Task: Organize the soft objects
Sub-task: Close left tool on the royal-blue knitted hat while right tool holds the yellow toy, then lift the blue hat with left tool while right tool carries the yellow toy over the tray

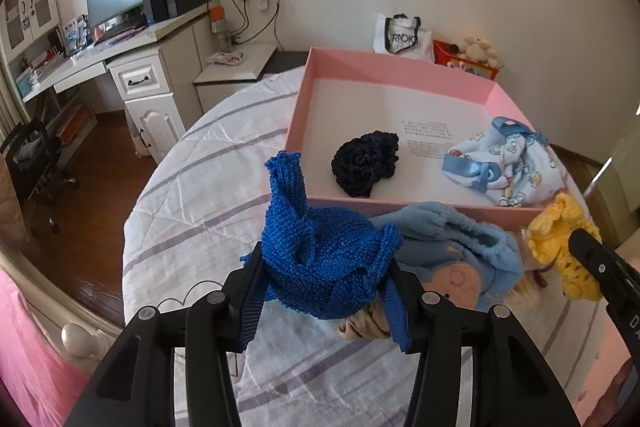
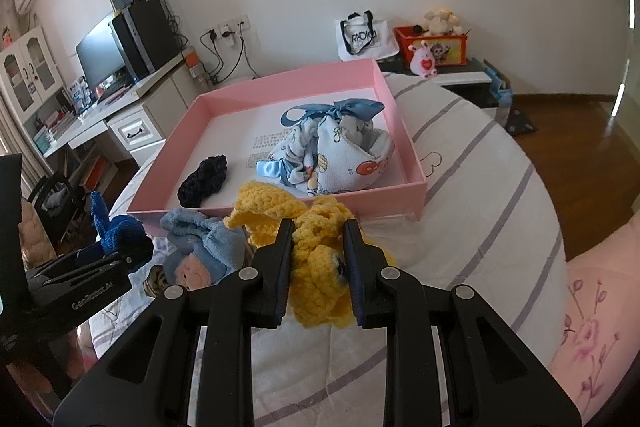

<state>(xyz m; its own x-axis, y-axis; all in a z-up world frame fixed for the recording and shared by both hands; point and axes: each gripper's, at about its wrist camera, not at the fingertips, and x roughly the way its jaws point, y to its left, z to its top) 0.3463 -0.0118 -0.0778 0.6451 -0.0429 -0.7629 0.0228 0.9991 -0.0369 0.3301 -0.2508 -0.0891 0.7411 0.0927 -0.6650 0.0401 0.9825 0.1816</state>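
A shallow pink box [image 1: 400, 65] with a white floor is set on a white quilt with grey stripes [image 1: 192, 187]; all positions are given relative to this box. Inside it, a black knitted piece [image 1: 366, 163] is seen near the front wall, and a printed cloth pouch [image 1: 508, 167] tied with blue satin ribbon is lodged in a front corner. Just outside the front wall, a blue knitted item [image 1: 320, 263], ribbed and loosely crumpled with one narrow end standing upright, is pinched between the jaws of the left gripper [image 1: 326, 301]. Beside it, also in front of the box, a doll in a pale blue fleece hood [image 1: 460, 251] is laid on the quilt. A yellow crocheted item [image 2: 320, 267], chunky and bunched, is squeezed by the nearly closed jaws of the right gripper [image 2: 318, 267], close to the front wall.
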